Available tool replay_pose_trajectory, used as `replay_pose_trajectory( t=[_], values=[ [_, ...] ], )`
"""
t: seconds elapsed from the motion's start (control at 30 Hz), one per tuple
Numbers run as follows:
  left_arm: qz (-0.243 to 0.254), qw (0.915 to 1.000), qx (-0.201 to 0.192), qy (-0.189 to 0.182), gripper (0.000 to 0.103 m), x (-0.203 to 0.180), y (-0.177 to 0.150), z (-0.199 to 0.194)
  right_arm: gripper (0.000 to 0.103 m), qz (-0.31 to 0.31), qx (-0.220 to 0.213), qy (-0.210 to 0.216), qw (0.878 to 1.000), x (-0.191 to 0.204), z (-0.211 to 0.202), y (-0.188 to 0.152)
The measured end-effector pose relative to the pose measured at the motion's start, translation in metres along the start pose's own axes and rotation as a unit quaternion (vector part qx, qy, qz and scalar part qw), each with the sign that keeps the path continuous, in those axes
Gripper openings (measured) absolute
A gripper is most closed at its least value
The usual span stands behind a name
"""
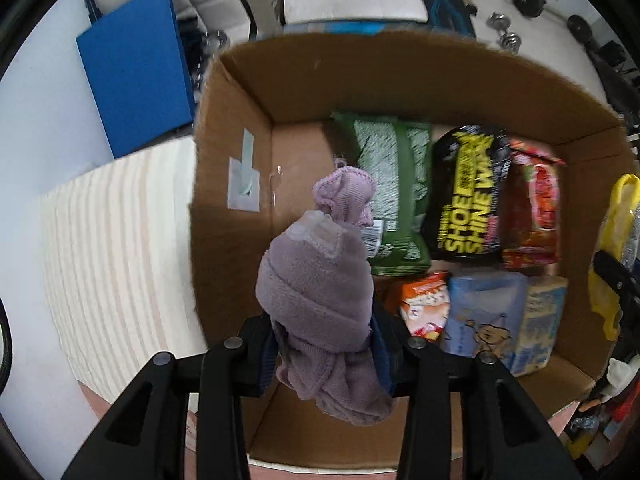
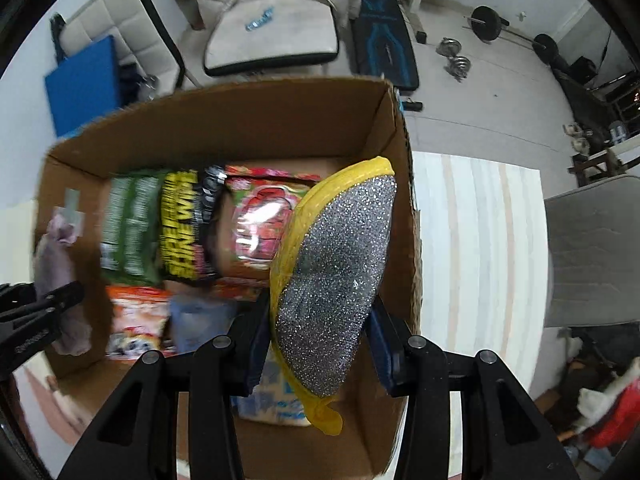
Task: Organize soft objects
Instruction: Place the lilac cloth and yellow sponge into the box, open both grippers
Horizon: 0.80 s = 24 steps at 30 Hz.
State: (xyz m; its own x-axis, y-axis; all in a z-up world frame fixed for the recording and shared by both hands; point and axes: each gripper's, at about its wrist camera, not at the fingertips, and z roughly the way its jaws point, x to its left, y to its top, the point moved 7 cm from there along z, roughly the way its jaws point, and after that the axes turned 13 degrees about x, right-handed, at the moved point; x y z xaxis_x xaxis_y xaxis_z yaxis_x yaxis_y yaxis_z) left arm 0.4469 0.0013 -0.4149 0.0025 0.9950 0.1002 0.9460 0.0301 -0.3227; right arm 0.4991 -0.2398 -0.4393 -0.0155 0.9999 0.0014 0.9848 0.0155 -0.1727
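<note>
The left gripper clamps a lilac cloth; the right gripper clamps a glittery yellow-edged pad. Both hang over the cardboard box. Lower each into bare floor space beside the packets before letting go.

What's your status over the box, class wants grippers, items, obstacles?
Left hand-held gripper shut on purple cloth. Right hand-held gripper shut on glittery yellow-edged pad. Both above cardboard box; packets fill its far side.

Packets crowd the box; its left floor strip lies bare.
</note>
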Motion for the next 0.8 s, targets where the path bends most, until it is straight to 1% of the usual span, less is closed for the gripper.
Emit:
replay_pose_trajectory(
  t=[0.1, 0.17, 0.2, 0.23, 0.27, 0.3, 0.33, 0.37, 0.4, 0.43, 0.47, 0.6, 0.63, 0.67, 0.8],
  values=[
    [-0.01, 0.9998, 0.017, -0.01, 0.038, 0.001, 0.002, 0.01, 0.051, -0.001, 0.017, -0.019, 1.0, -0.001, 0.014, 0.002],
    [-0.011, 0.9997, 0.019, -0.014, 0.04, 0.0, 0.002, 0.014, 0.052, -0.006, 0.016, -0.027, 0.999, 0.0, 0.017, 0.001],
    [-0.01, 0.9997, 0.016, -0.012, 0.041, 0.001, 0.003, 0.014, 0.055, -0.005, 0.016, -0.026, 1.0, 0.0, 0.018, 0.001],
    [-0.011, 0.9998, 0.013, -0.009, 0.044, 0.002, 0.004, 0.014, 0.06, -0.005, 0.016, -0.022, 1.0, 0.001, 0.018, 0.0],
    [-0.012, 0.9999, 0.006, -0.01, 0.051, 0.002, 0.004, 0.011, 0.063, -0.008, 0.018, -0.016, 1.0, 0.003, 0.018, -0.001],
    [-0.014, 0.9998, 0.001, -0.014, 0.056, 0.003, 0.005, 0.009, 0.07, -0.009, 0.02, -0.011, 1.0, 0.004, 0.019, -0.002],
    [-0.016, 0.9997, -0.003, -0.016, 0.068, 0.006, 0.009, 0.01, 0.076, -0.01, 0.02, -0.005, 1.0, 0.006, 0.018, -0.003],
    [-0.019, 0.9996, -0.009, -0.017, 0.079, 0.007, 0.009, 0.007, 0.079, -0.011, 0.02, -0.003, 1.0, 0.007, 0.018, -0.004],
    [-0.02, 0.9995, -0.015, -0.018, 0.083, 0.007, 0.01, 0.002, 0.086, -0.013, 0.019, -0.004, 1.0, 0.009, 0.017, -0.005],
    [-0.02, 0.9994, -0.021, -0.018, 0.09, 0.008, 0.01, -0.001, 0.094, -0.016, 0.017, -0.009, 1.0, 0.01, 0.016, -0.006],
    [-0.019, 0.9994, -0.025, -0.015, 0.092, 0.009, 0.009, -0.004, 0.096, -0.016, 0.014, -0.016, 1.0, 0.01, 0.015, -0.007],
    [-0.014, 0.9993, -0.033, -0.009, 0.094, 0.005, 0.003, -0.012, 0.096, -0.012, 0.009, -0.006, 1.0, 0.013, 0.008, -0.011],
    [-0.013, 0.9993, -0.035, -0.007, 0.099, 0.005, 0.002, -0.013, 0.096, -0.011, 0.007, -0.007, 1.0, 0.012, 0.007, -0.012],
    [-0.013, 0.9992, -0.038, -0.008, 0.101, 0.005, -0.001, -0.015, 0.096, -0.011, 0.006, -0.008, 1.0, 0.014, 0.004, -0.014],
    [-0.017, 0.9985, -0.051, -0.015, 0.101, -0.003, -0.006, -0.019, 0.096, -0.013, 0.005, 0.001, 1.0, 0.014, 0.0, -0.02]
  ],
)
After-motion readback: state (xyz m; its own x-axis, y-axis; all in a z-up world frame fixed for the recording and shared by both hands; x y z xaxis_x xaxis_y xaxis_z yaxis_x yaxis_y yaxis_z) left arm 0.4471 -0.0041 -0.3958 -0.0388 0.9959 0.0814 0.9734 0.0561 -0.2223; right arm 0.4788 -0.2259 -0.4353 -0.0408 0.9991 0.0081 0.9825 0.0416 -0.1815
